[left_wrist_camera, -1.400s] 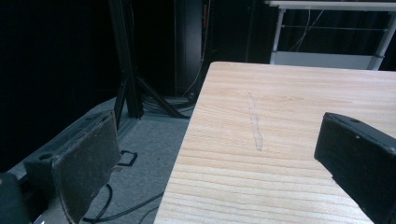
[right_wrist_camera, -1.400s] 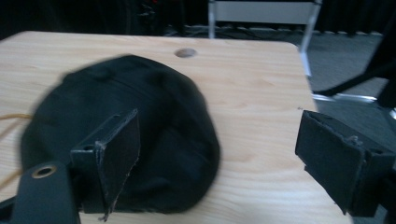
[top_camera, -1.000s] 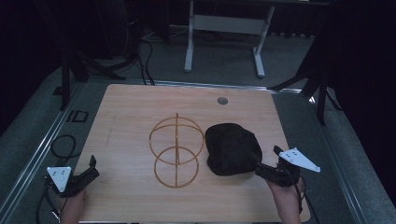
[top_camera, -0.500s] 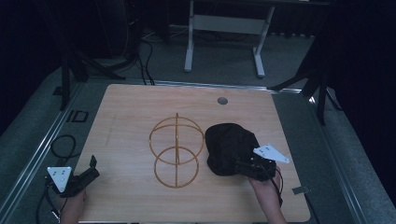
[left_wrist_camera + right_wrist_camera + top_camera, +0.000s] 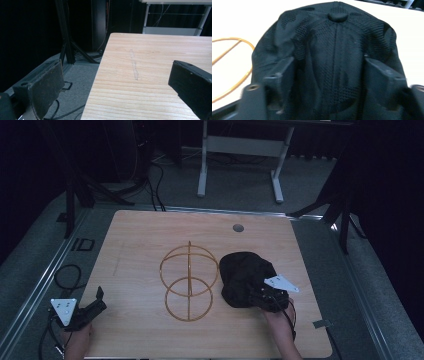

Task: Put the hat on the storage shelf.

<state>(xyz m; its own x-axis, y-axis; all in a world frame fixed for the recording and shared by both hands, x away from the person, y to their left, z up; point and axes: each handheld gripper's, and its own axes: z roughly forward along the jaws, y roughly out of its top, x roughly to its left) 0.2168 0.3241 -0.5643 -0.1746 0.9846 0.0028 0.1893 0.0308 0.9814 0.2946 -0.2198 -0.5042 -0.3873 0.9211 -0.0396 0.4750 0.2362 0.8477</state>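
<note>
Two claws in play; right claw (image 5: 254, 295) set at near edge of black cap (image 5: 245, 277), jaws just closing, cap fabric flanked but pads not yet seen pressing; cap lies on right half of worktop (image 5: 140, 235), just beside wire hat stand (image 5: 188, 281), crown button directed away from claw; left claw (image 5: 97, 301) wide, nothing held, well apart at near-left corner; right hand judged nearer.

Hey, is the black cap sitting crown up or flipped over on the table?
Crown up: the black cap shows its top button and outer mesh panels, lying on the table.
</note>
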